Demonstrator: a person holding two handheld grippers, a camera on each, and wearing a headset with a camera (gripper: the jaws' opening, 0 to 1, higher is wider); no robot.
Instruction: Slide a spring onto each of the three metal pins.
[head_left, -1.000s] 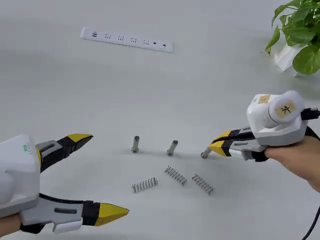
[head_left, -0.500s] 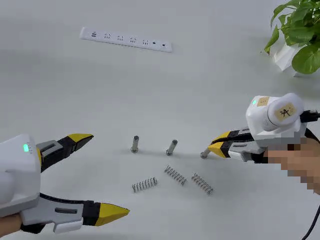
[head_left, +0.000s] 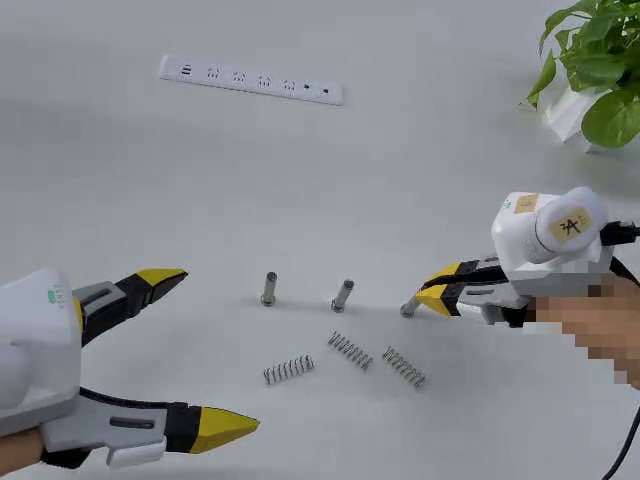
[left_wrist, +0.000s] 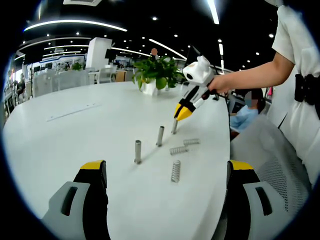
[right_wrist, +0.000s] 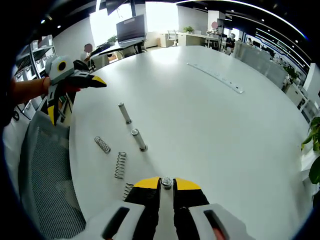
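Pin (head_left: 410, 306) at the right end of the row leaning on the bench (head_left: 420, 170), being pinched between the fingers of the right gripper (head_left: 428, 291). Other two pins (head_left: 343, 295) standing near it to the left, three springs (head_left: 350, 351) lying loose just in front. Left gripper (head_left: 220, 348) hovering well apart on the left, fingers spreading wide.

The head view looks steeply down on the white worktop (head_left: 400, 180), with the pins (head_left: 343, 294) and springs (head_left: 349, 350) mid-frame. The left gripper view skims low across them toward the right gripper (left_wrist: 183, 113). The right gripper view sits close over the end pin (right_wrist: 166, 183) between its jaws, facing back across the same parts to the left gripper (right_wrist: 77, 100).
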